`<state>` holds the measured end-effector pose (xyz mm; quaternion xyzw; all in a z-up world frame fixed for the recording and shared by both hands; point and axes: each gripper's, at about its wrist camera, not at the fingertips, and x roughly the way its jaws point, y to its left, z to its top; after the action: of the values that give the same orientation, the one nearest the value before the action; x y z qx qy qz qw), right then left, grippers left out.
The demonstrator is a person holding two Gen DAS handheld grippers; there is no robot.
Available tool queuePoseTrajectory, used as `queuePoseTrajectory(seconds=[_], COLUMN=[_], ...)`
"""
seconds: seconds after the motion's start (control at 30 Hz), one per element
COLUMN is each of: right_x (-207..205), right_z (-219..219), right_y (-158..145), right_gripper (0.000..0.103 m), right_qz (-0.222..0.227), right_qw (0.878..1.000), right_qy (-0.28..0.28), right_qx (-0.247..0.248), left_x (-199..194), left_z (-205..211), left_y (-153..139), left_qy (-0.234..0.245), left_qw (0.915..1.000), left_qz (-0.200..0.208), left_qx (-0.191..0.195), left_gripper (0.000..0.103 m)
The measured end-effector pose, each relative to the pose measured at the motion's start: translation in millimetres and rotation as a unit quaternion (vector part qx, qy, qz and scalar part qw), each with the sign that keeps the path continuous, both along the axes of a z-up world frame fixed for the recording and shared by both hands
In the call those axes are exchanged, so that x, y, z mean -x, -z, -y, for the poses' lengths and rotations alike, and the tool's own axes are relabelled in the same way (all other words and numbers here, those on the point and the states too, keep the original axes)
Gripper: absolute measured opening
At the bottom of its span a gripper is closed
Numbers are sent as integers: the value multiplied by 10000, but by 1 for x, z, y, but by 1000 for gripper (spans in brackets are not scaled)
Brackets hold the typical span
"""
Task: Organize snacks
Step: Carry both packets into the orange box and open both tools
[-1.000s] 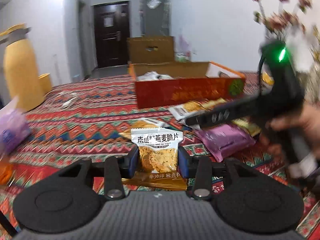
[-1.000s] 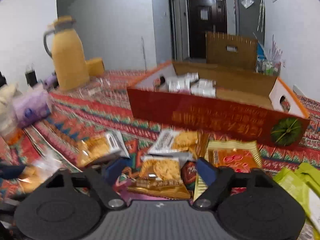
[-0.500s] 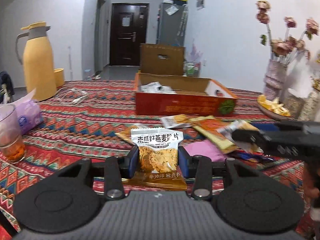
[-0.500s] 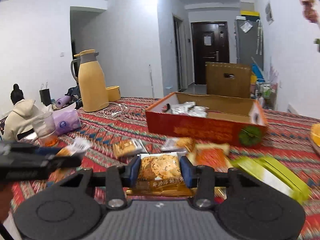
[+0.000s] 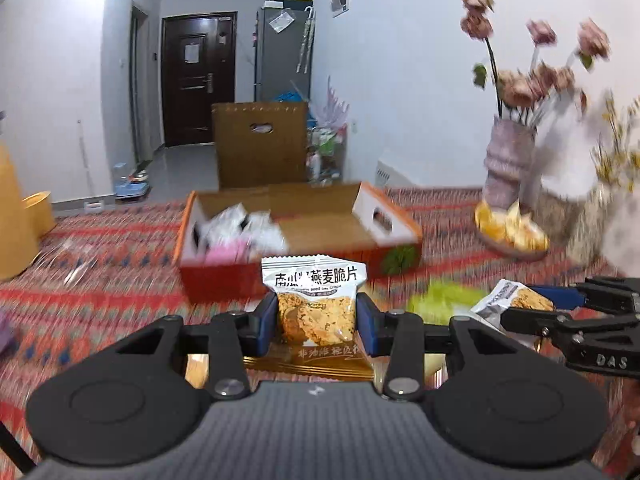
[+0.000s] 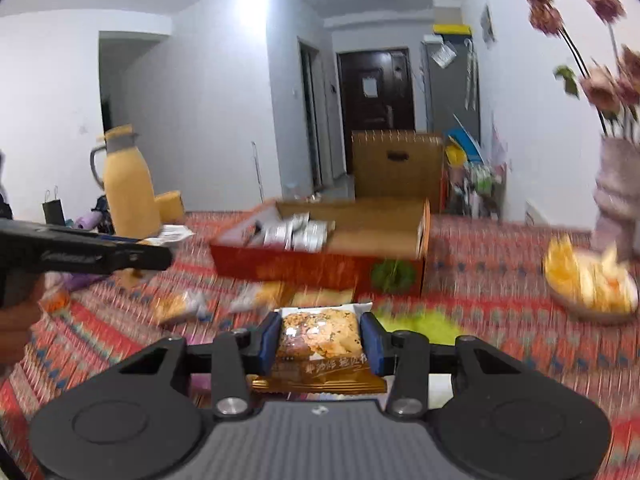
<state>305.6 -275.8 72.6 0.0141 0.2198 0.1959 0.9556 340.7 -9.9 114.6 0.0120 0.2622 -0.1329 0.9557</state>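
Observation:
My left gripper (image 5: 317,322) is shut on an oat crisp packet (image 5: 315,304), white on top and gold below, held in the air short of the red cardboard box (image 5: 224,280). My right gripper (image 6: 320,338) is shut on a second oat crisp packet (image 6: 320,340) and also shows at the right of the left wrist view (image 5: 516,300). The box (image 6: 320,268) holds several white and pink packets at its left end. Loose snack packets (image 6: 180,306) and a green packet (image 6: 416,324) lie on the patterned cloth in front of the box.
A yellow thermos (image 6: 128,184) stands at the left. A vase of dried flowers (image 5: 508,160) and a dish of yellow snacks (image 5: 512,232) stand at the right. A brown cardboard box (image 5: 260,144) stands behind the red one. The left gripper crosses the right wrist view (image 6: 92,256).
Both grippers have risen and moved towards the red box, each still holding its packet. The right gripper picked its packet up off the pile.

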Motion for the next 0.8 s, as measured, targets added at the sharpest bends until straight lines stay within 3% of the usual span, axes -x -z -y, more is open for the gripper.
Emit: queuePoseTrajectory(seconds=[0.17, 0.27, 0.33, 0.43, 0.5, 0.63, 0.7, 0.73, 0.8], right_x=[-91, -165, -218, -292, -336, -401, -417, -422, -424], right_z=[6, -2, -9, -32, -46, -59, -66, -68, -68], right_y=[-37, -44, -42, -25, -8, 24, 36, 40, 44], right_gripper=[42, 42, 42, 42, 42, 42, 43, 50, 52], right_qz=[178, 25, -227, -421, -641, -1280, -1314, -1290, -1339], right_qw=[9998, 9999, 9997, 9974, 9940, 9866, 9827, 9807, 9793], right_qy=[-71, -93, -79, 217, 340, 501, 703, 856, 948], right_qx=[-98, -134, -84, 535, 818, 879, 1100, 1197, 1190], left_x=[-118, -185, -230, -289, -329, -369, -379, -382, -388], left_z=[16, 24, 33, 45, 49, 50, 53, 54, 54], left_y=[-16, -12, -3, 23, 47, 72, 79, 81, 83], left_qy=[-171, -245, -338, -438, -581, -603, -658, -637, -658], left_qw=[9990, 9971, 9964, 9940, 9884, 9847, 9842, 9844, 9854], left_qz=[-353, -647, -762, -977, -1375, -1620, -1621, -1618, -1559], left_qx=[198, 311, 161, -215, -287, -232, -272, -282, -213], left_gripper=[42, 42, 42, 42, 42, 42, 44, 51, 55])
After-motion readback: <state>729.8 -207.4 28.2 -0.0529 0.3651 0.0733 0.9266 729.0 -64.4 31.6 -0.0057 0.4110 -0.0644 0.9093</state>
